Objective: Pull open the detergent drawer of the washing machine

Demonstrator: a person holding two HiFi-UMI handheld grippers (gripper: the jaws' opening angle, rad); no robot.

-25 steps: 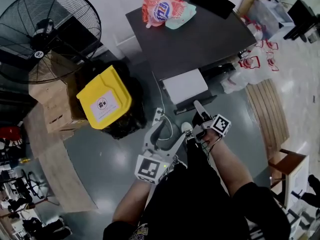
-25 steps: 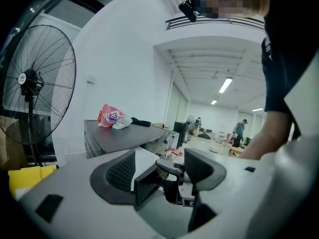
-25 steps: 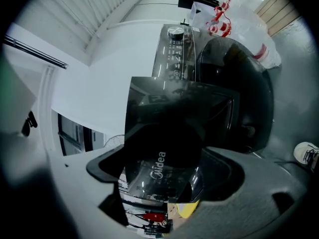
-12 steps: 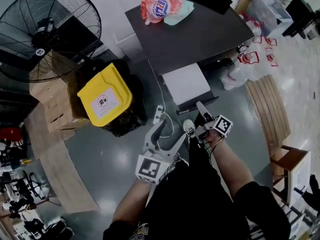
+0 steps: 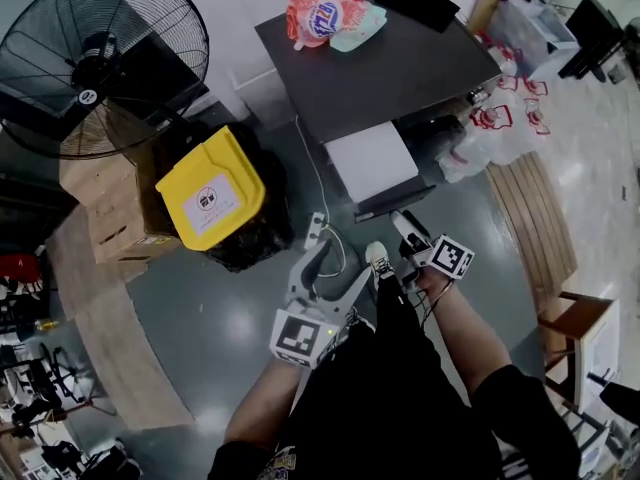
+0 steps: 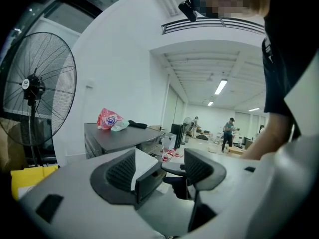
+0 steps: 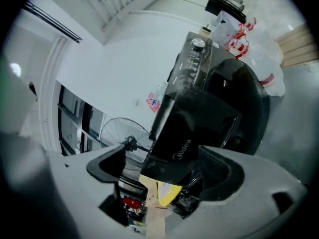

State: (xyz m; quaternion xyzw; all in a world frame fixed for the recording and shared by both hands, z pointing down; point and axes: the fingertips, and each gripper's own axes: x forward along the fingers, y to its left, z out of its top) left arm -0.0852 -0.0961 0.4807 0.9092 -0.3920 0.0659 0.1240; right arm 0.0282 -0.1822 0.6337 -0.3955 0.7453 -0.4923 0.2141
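The washing machine [image 5: 395, 68] has a dark grey top, and its detergent drawer [image 5: 371, 160] stands pulled out, white on top with a black front [image 5: 396, 201]. My right gripper [image 5: 405, 228] is open just in front of that drawer front. In the right gripper view the black drawer front [image 7: 185, 146] sits between the spread jaws of the right gripper [image 7: 164, 171], with a gap at the left pad. My left gripper [image 5: 328, 265] hangs open to the left, holding nothing. The left gripper [image 6: 159, 171] looks toward the drawer [image 6: 143, 173] from a distance.
A detergent bag [image 5: 325, 16] and a black cloth [image 5: 425, 0] lie on the machine. A yellow-lidded bin [image 5: 208, 190], cardboard boxes [image 5: 100, 208] and a floor fan [image 5: 100, 63] stand to the left. A power strip [image 5: 317, 230] lies on the floor; plastic bags [image 5: 490, 133] and wooden slats [image 5: 540, 228] are at the right.
My right gripper has drifted slightly right and back from the drawer front. The left gripper has barely moved. The drawer stays pulled out.
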